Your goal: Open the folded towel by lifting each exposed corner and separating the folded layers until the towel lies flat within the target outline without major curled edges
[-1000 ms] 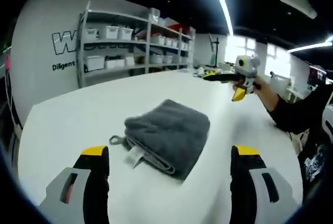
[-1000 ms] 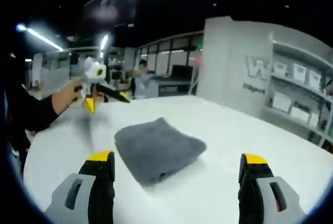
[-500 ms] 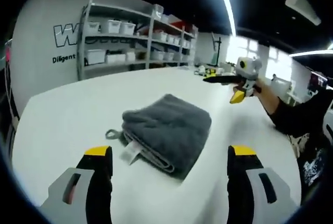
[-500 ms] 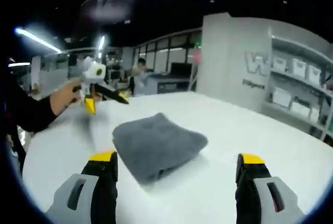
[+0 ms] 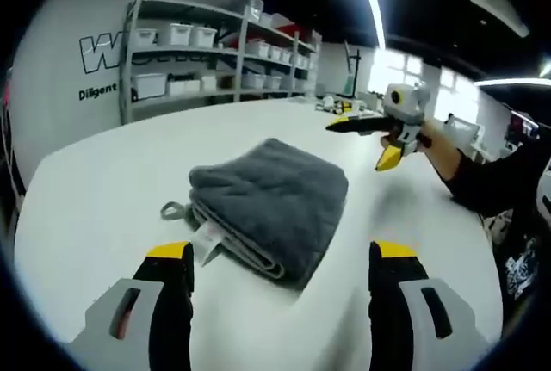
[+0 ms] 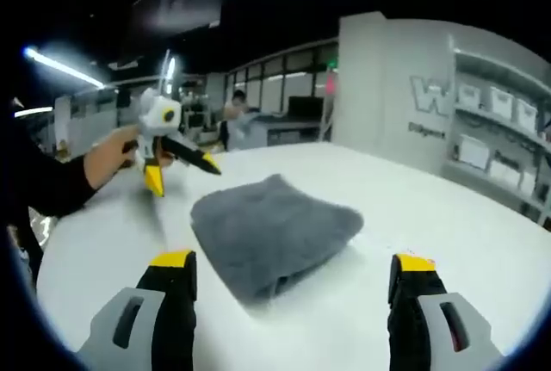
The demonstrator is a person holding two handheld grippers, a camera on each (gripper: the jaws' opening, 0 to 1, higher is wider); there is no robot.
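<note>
A grey towel (image 5: 271, 203), folded into a thick rectangular pad, lies on a white table (image 5: 95, 182); in the left gripper view its stacked fold edges face the camera, with a small hanging loop (image 5: 172, 211) and a white label (image 5: 207, 242) projecting from the near left corner. The left gripper (image 5: 280, 263) hovers just short of the towel, its two yellow-tipped jaws spread wide to either side of the near edge and holding nothing. In the same view the right gripper (image 5: 370, 139) appears at the right, held in a hand (image 5: 430, 143) above the table and apart from the towel, its yellow-tipped jaws parted and empty; a dark sleeve (image 5: 495, 186) follows behind the hand. In the right gripper view the towel (image 6: 271, 233) lies centrally on the table (image 6: 448, 216), its fold edges turned toward the camera, and the right gripper (image 6: 288, 272) frames it with widely separated, empty jaws. There the left gripper (image 6: 181, 160) enters from the left, held in a hand (image 6: 108, 157) above the table surface, jaws likewise parted. Background: metal shelving (image 5: 215, 61) carrying white bins against a wall with lettering, and ceiling strip lights (image 5: 370, 1).
</note>
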